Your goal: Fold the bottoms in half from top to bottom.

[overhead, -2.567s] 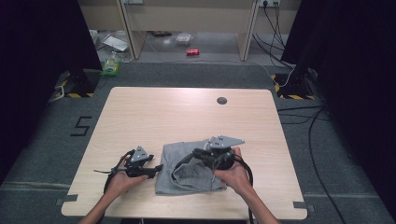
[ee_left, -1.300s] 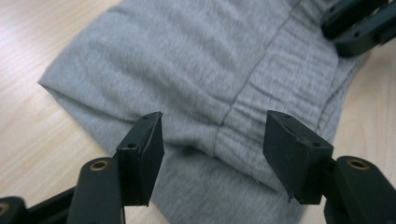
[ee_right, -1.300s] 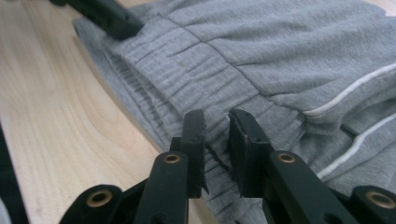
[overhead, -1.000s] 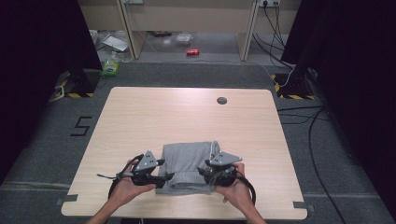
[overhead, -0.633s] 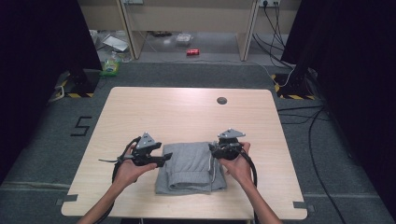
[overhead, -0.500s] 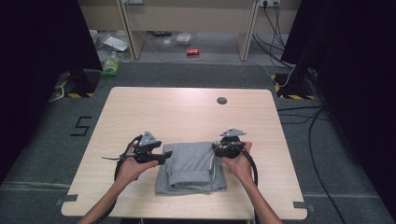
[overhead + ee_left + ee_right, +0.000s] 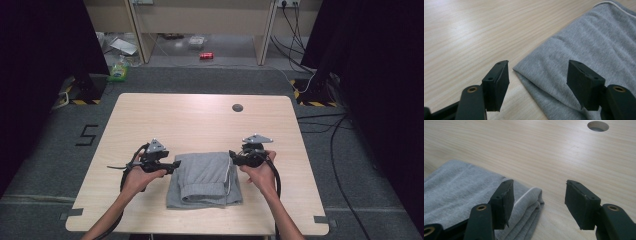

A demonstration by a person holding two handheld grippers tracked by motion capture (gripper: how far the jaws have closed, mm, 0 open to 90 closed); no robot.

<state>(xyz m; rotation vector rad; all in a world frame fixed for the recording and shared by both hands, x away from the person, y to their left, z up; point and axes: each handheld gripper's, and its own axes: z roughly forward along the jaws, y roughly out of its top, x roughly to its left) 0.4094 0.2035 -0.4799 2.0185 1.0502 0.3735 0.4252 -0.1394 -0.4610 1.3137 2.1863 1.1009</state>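
A pale wood desk (image 7: 200,120) stands on grey carpet between dark curtains. Nearest the person, a folded grey cloth (image 7: 205,179) lies at the desk's near middle. The left gripper (image 7: 172,165) sits at the cloth's far left corner, its fingers (image 7: 496,85) spread wide with nothing between them, the corner lying under the gap. The right gripper (image 7: 232,156) sits at the cloth's far right corner, fingers (image 7: 503,203) likewise wide apart and empty, straddling the folded edge. Beyond the cloth the desk is bare up to a round hole (image 7: 237,107) near its far edge.
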